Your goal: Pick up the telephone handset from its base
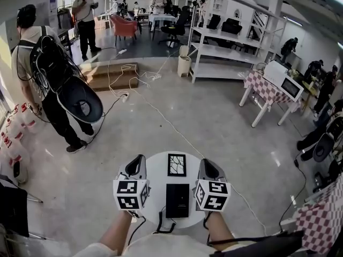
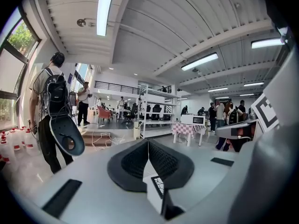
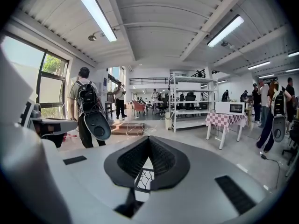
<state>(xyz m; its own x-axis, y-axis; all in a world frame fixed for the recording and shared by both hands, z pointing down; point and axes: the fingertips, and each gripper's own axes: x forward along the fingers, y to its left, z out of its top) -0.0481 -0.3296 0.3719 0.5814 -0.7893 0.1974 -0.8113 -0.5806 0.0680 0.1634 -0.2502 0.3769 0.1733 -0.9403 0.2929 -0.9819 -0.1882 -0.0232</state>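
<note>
Head view: round white table (image 1: 155, 170) at lower centre of the frame. On it is a black telephone (image 1: 177, 201), an oblong block with its long axis running top to bottom of the frame; handset and base cannot be told apart here. A coiled cord (image 1: 163, 225) leaves its lower edge. A black-framed card (image 1: 177, 165) with a web pattern lies just above it. The left gripper (image 1: 140, 159) is at the table's left rim and the right gripper (image 1: 206, 163) at its right rim, both pointing up-frame. The telephone lies between them, nearer the bottom of the frame than either pair of jaws and touched by neither. Left gripper view: the jaws are clenched together, nothing between them. Below and right of them are a bit of table, a corner of the card (image 2: 158, 186), and a dark edge of the telephone (image 2: 172, 212) at the bottom. Right gripper view: the jaws are pressed together and empty. The card (image 3: 144, 178) is just under them, and the telephone (image 3: 122, 210) is a dark shape at lower left.
</note>
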